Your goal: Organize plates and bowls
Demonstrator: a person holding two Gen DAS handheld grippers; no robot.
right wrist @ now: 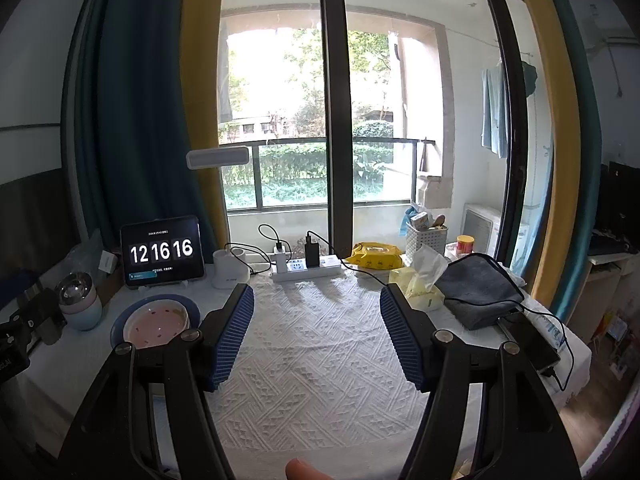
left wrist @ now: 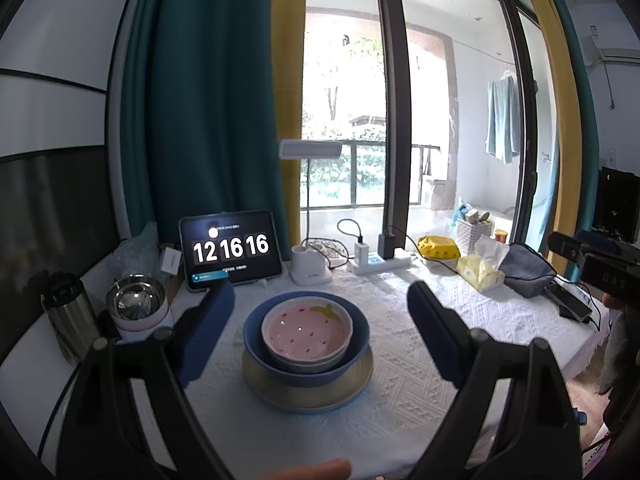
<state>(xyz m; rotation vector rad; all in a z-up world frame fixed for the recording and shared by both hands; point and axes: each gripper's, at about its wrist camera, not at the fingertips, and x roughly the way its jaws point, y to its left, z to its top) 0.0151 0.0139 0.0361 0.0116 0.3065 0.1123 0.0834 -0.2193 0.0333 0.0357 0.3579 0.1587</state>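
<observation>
On white textured tablecloth (left wrist: 400,360): pink strawberry-pattern ceramic bowl (left wrist: 307,332) nested in blue bowl (left wrist: 256,344) atop yellowish round plate (left wrist: 308,394), largest lowest, for stability we judged. We held left gripper (left wrist: 320,332) wide around stack, right gripper (right wrist: 316,334) wide, empty.

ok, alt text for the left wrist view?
A pink strawberry-print bowl sits nested in a blue bowl on a beige plate, centered on a white tablecloth between the open left tongs. Behind it, a tablet reads 12 16 16.
</observation>
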